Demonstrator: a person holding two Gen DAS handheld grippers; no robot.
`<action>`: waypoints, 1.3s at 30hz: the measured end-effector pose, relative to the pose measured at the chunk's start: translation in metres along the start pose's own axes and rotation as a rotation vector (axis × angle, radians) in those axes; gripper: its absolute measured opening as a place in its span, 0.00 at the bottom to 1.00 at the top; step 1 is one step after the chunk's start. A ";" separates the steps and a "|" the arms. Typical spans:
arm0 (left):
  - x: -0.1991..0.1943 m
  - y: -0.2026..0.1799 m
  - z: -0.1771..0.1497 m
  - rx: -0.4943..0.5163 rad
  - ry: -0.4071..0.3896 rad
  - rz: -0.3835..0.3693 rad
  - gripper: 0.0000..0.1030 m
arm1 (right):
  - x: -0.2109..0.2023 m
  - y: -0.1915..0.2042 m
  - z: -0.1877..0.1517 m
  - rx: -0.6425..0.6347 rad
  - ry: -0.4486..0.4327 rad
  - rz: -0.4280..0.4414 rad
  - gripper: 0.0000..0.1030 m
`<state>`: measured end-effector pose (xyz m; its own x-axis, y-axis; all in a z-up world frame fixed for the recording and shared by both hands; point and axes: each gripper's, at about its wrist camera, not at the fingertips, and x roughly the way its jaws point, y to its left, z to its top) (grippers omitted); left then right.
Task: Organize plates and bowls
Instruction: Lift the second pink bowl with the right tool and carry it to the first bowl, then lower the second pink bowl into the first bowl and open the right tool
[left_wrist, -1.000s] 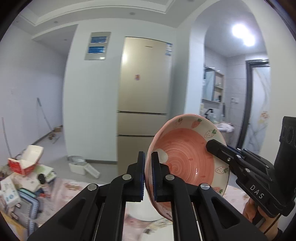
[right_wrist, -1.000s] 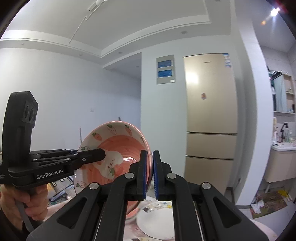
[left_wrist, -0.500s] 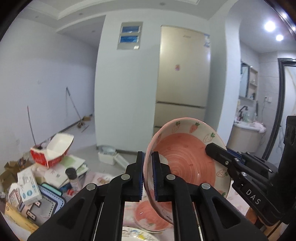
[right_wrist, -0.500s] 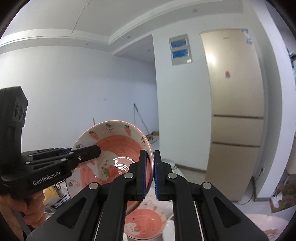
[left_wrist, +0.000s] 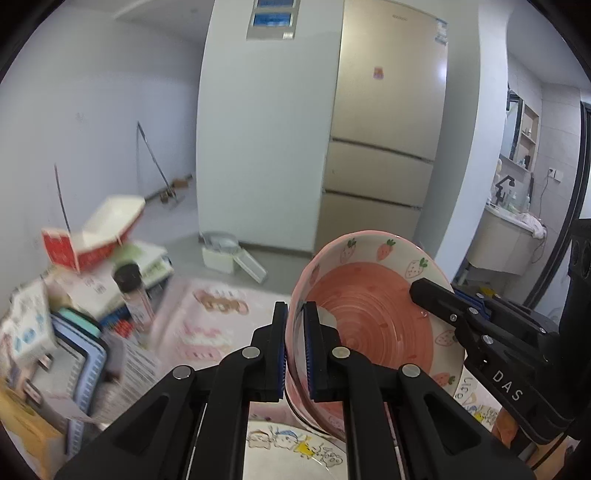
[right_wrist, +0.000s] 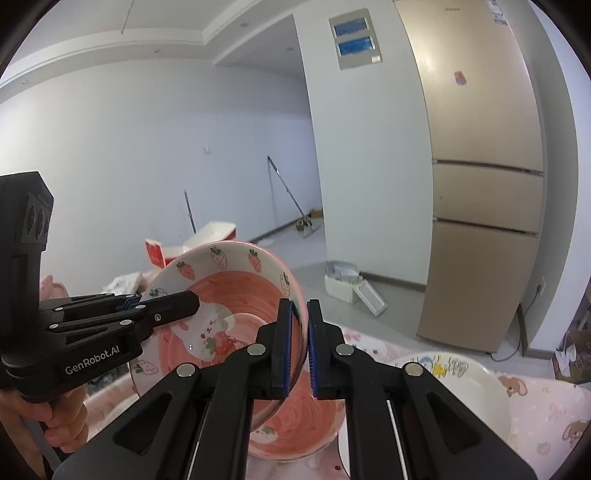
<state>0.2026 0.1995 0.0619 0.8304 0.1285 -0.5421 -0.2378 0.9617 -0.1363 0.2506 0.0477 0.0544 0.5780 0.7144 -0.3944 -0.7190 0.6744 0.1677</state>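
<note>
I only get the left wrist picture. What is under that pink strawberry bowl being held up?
Observer: A second pink bowl sits on the table just below the held bowl.
Operator: Anything drawn inside the held one?
Observer: Yes, a white bunny with a strawberry, at its bottom.
Operator: Is the other gripper truly gripping it?
Observer: The right gripper has one finger on each side of the rim, pressed against it.

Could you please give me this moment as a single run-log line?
left gripper: shut on strawberry bowl rim | right gripper: shut on opposite rim | bowl: tilted, above second pink bowl | cartoon plate: beside
</note>
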 end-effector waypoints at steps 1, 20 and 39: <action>0.006 0.002 -0.003 -0.005 0.018 -0.007 0.08 | 0.004 -0.001 -0.001 0.002 0.013 0.000 0.07; 0.049 0.000 -0.030 0.062 0.116 0.076 0.09 | 0.043 -0.017 -0.031 0.065 0.158 0.022 0.07; 0.066 -0.016 -0.038 0.151 0.133 0.137 0.10 | 0.059 -0.025 -0.043 0.086 0.205 -0.007 0.10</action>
<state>0.2416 0.1831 -0.0033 0.7198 0.2368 -0.6526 -0.2574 0.9641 0.0659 0.2862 0.0647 -0.0116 0.4855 0.6628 -0.5701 -0.6747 0.6988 0.2377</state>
